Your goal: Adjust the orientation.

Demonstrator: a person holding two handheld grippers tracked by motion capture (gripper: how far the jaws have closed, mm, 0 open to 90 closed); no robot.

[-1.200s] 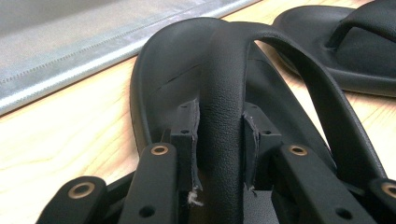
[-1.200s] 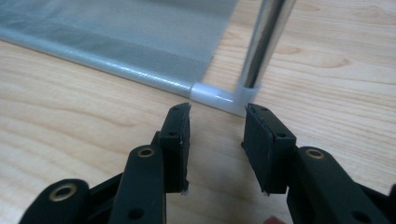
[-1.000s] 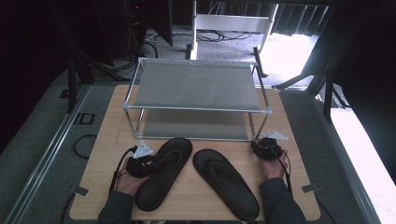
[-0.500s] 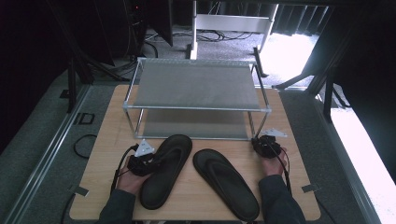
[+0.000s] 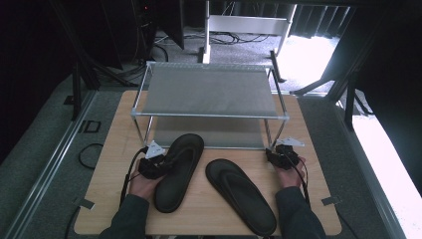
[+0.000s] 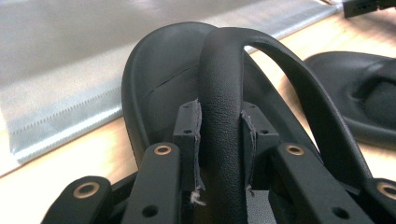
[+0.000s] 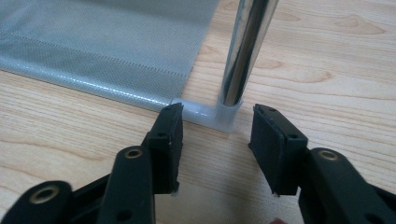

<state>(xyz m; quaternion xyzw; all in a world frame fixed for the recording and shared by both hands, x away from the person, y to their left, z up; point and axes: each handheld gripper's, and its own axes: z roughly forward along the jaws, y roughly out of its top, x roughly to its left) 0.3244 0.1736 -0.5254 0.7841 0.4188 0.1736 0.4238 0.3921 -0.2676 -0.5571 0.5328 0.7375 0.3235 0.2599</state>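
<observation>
Now left sandal (image 5: 178,172) shifted slightly toward rack (image 5: 211,89), toe near lower shelf; left gripper (image 5: 151,167) clamped on its strap (image 6: 222,116), lift maybe started. Right sandal (image 5: 240,195) flat on table (image 5: 112,149). Right gripper (image 7: 215,149) jaws apart, empty, by rack leg (image 7: 240,56)

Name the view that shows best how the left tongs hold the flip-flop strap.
The left gripper view: the strap sits clamped between both pads, seen close up. The high view shows the left tongs at the flip-flop's edge, grip too small to judge. The right gripper view faces a rack post.
</observation>
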